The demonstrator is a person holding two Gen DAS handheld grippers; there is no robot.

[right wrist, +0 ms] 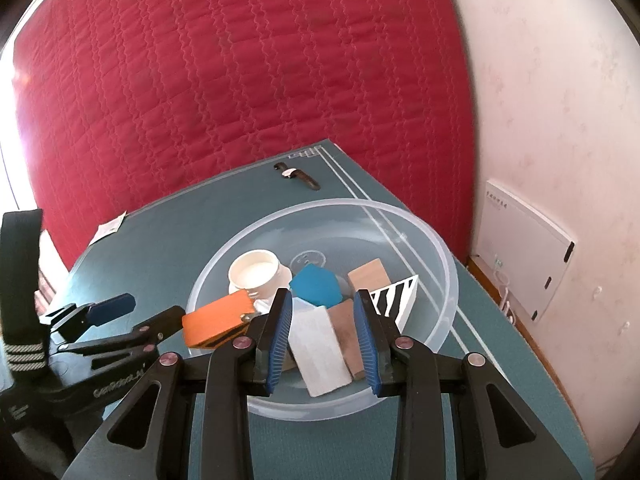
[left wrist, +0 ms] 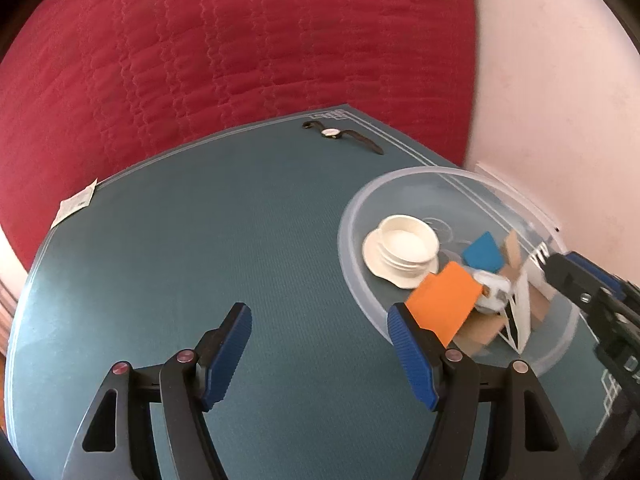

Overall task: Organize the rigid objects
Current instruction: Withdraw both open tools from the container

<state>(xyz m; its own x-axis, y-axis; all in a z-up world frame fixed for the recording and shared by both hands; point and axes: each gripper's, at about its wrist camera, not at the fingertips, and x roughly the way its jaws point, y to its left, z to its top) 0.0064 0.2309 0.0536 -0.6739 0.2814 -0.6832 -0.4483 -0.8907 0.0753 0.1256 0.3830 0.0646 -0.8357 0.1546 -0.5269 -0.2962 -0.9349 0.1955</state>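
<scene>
A clear plastic bowl [right wrist: 436, 312] stands on the teal mat and also shows in the left wrist view [left wrist: 360, 208]. It holds a white cup on a saucer [right wrist: 256, 270], an orange block [right wrist: 218, 318], a blue block [right wrist: 316, 284], a white block [right wrist: 320, 348], wooden blocks [right wrist: 370, 274] and a zebra-striped block [right wrist: 396, 294]. My right gripper [right wrist: 322, 340] is open just above the white block, not touching it. My left gripper [left wrist: 320, 354] is open and empty over the mat, left of the bowl. A wristwatch [left wrist: 340, 136] lies at the mat's far edge.
The teal mat [left wrist: 200, 240] covers the table. A red quilted bed [left wrist: 240, 48] lies beyond it. A paper slip [left wrist: 74, 204] sits at the mat's left edge. A pink wall with a white panel [right wrist: 524, 248] is on the right.
</scene>
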